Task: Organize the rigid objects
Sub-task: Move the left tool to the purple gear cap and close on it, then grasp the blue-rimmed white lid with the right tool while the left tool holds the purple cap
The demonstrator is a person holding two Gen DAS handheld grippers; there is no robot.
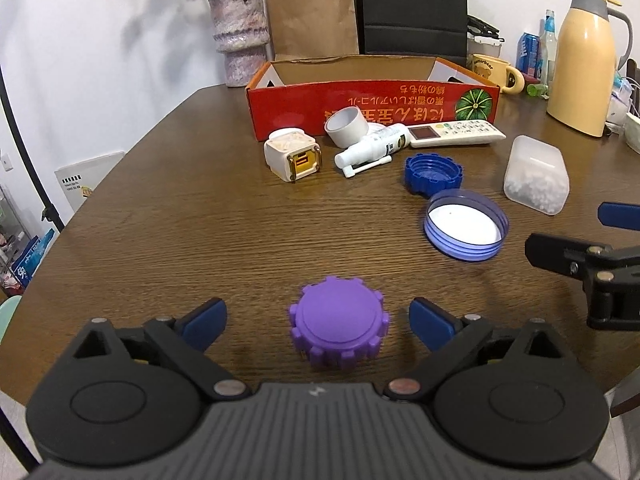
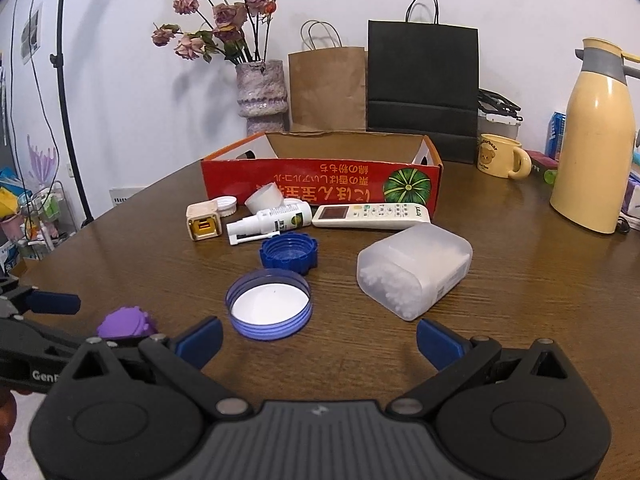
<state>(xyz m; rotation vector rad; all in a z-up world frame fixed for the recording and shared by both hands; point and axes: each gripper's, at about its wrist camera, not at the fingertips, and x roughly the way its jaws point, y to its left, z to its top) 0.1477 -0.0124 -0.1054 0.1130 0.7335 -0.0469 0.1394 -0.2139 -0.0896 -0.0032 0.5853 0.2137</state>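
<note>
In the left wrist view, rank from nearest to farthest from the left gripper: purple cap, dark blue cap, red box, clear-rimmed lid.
1. purple cap, between the open fingers of the left gripper
2. clear-rimmed lid, ahead right
3. dark blue cap, just beyond
4. red box, at the back

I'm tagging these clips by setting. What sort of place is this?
Probably a home dining or living room: a wooden table with a vase of dried roses, a bear mug, a thermos jug and paper shopping bags against the wall.
</note>
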